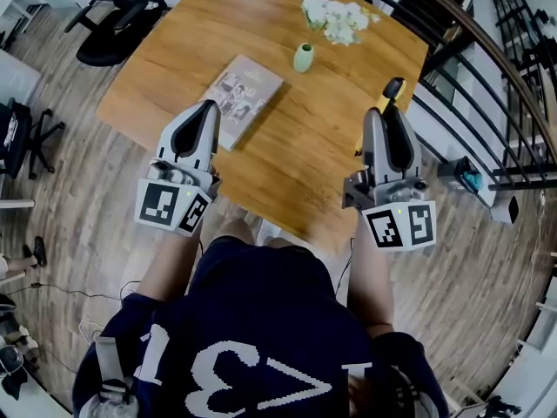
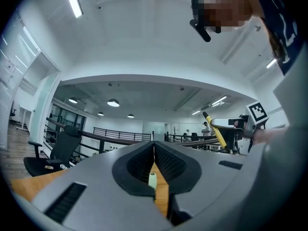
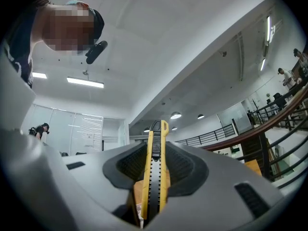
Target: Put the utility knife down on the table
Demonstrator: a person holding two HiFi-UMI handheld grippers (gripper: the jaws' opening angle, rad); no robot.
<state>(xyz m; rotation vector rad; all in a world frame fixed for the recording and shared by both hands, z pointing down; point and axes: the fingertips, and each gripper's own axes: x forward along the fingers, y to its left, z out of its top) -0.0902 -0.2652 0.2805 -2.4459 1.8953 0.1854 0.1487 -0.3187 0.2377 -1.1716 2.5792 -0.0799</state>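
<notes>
A yellow and black utility knife (image 3: 155, 170) stands between the jaws of my right gripper (image 3: 155, 148), which is shut on it; its tip pokes past the jaws. In the head view the knife (image 1: 391, 92) juts forward from the right gripper (image 1: 383, 120) above the right edge of the wooden table (image 1: 335, 155). My left gripper (image 1: 207, 110) hovers over the table's near left edge, jaws closed together with nothing between them. From the left gripper view the knife (image 2: 215, 130) shows off to the right.
A book (image 1: 241, 99) lies on the table just ahead of the left gripper. A small green vase (image 1: 303, 57) and white flowers (image 1: 336, 17) stand further back. A black office chair (image 1: 117, 24) is at the far left; railings (image 1: 487, 103) run along the right.
</notes>
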